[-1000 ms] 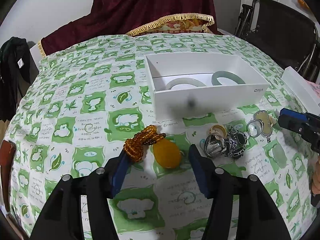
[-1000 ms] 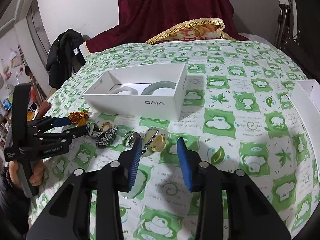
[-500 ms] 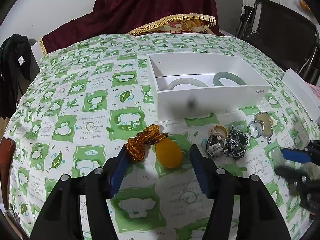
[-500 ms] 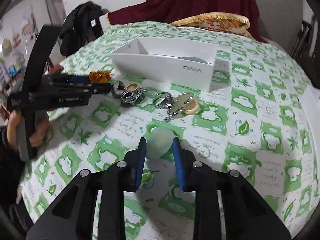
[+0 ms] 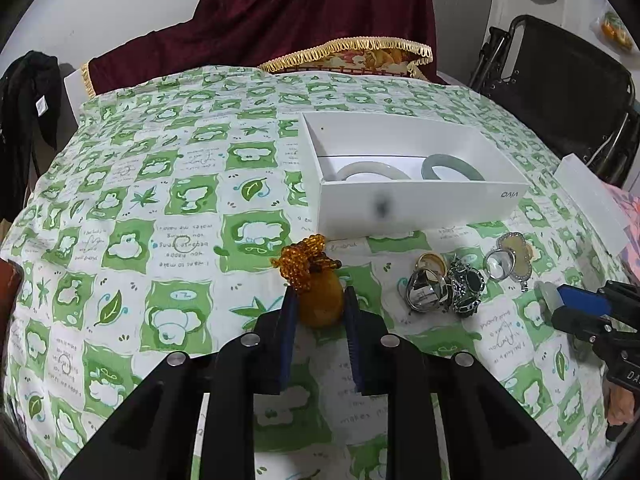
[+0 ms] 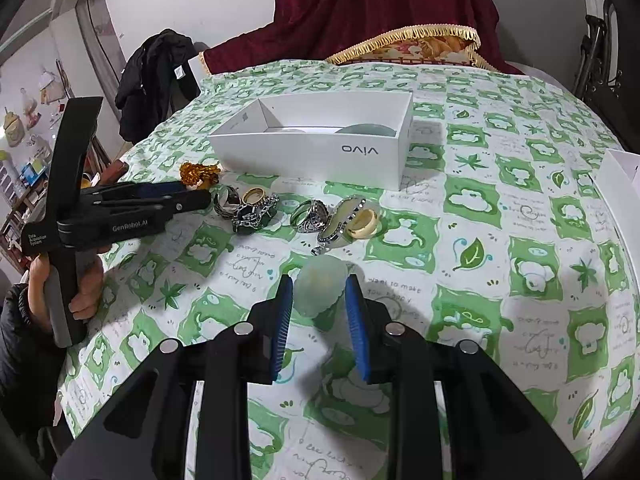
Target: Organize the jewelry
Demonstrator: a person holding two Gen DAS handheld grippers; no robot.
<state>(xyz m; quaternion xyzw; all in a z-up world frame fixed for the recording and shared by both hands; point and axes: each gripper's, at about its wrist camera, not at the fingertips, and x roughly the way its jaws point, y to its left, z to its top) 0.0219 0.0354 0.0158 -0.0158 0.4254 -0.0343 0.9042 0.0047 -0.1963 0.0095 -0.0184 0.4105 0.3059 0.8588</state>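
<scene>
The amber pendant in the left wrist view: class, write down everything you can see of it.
The amber pendant is a smooth, egg-shaped, orange-yellow stone, waxy and opaque in look. A bunched string of small amber beads is attached at its far end. It sits between the blue pads of the left claw, which close on its two sides. Below it is the green-and-white tablecloth, with the white box beyond; whether it is lifted cannot be told.
</scene>
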